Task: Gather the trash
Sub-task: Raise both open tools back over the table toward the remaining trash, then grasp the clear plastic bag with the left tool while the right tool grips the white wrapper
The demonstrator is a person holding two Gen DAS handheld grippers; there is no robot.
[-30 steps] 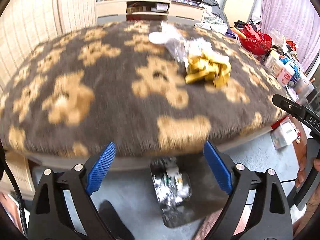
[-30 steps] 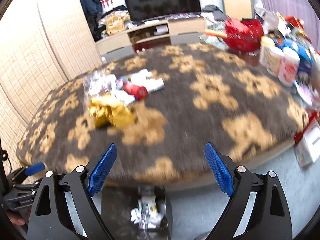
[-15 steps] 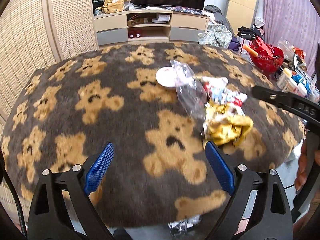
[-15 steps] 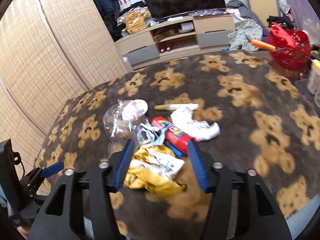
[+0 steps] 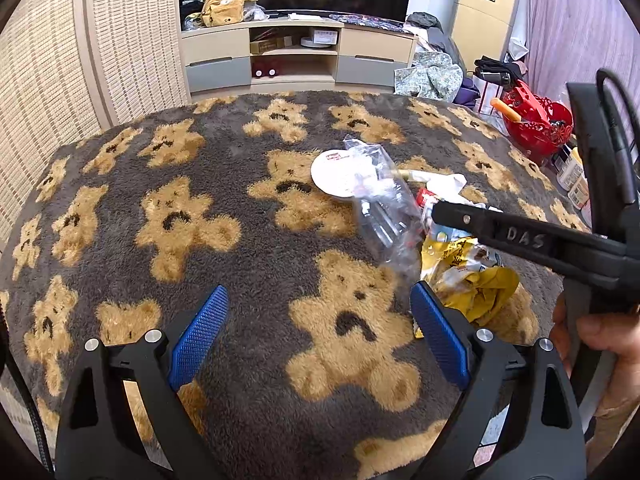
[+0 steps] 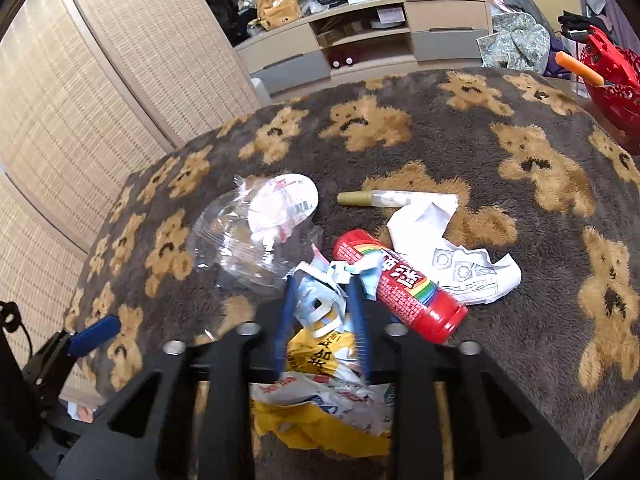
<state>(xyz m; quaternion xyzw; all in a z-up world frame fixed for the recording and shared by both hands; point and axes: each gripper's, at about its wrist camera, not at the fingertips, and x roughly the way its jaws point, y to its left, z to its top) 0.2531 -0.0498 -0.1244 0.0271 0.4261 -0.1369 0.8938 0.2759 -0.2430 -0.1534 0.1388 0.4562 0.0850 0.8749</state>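
Brown-and-tan teddy-bear fleece covers the surface (image 5: 240, 240), and the trash lies in one heap toward its right side. The right gripper (image 6: 322, 312) has its blue fingers drawn narrow around a crumpled pale blue-and-white paper scrap (image 6: 320, 300) at the top of a crushed yellow snack wrapper (image 6: 320, 412). Pressed against that scrap on the right lies a red cylindrical can with a rainbow label (image 6: 400, 284), tipped on its side and partly resting on a crumpled white printed sheet (image 6: 452, 256). A clear crinkled plastic bag (image 6: 244, 240) lies just to the left, overlapping a round white lid (image 6: 288, 200). Behind them lies a thin tube with an olive cap (image 6: 380, 198). The left gripper (image 5: 320, 332) hovers with its jaws wide apart over bare fleece, beside the wrapper. A red openwork basket (image 5: 536, 120) stands past the far right edge.
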